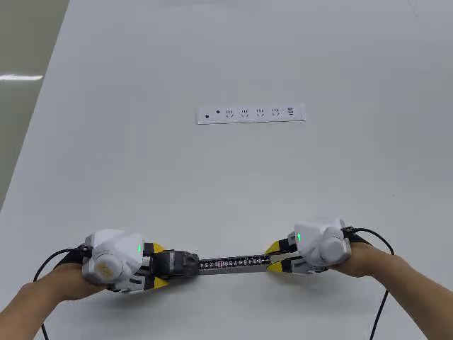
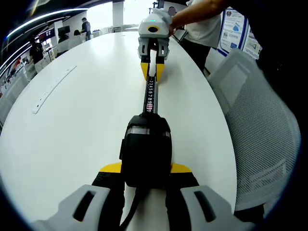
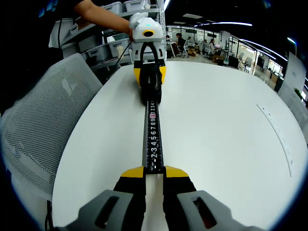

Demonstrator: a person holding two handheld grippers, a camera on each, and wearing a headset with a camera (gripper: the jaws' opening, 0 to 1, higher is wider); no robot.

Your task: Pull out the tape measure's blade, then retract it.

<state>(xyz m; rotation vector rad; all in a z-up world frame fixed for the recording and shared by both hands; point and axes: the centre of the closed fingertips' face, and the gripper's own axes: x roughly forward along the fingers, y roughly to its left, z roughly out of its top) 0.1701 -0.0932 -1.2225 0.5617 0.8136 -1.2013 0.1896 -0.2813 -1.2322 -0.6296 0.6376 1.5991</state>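
Two hand-held grippers (image 1: 161,265) (image 1: 274,258) lvl, opposed, clamping tape measure (image 1: 216,265).

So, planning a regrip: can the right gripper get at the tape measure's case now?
Probably not yet: the right gripper is clamped on the blade, and the left gripper holds the case.

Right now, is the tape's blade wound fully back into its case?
No, a numbered stretch of blade spans the gap between the case in the left tool and the right tool gripping its end.

white table (image 1: 212,57) | grey floor (image 1: 21,71) | mesh chair (image 3: 43,125) | shelves (image 3: 115,45) | ceiling strip lights (image 3: 231,24)
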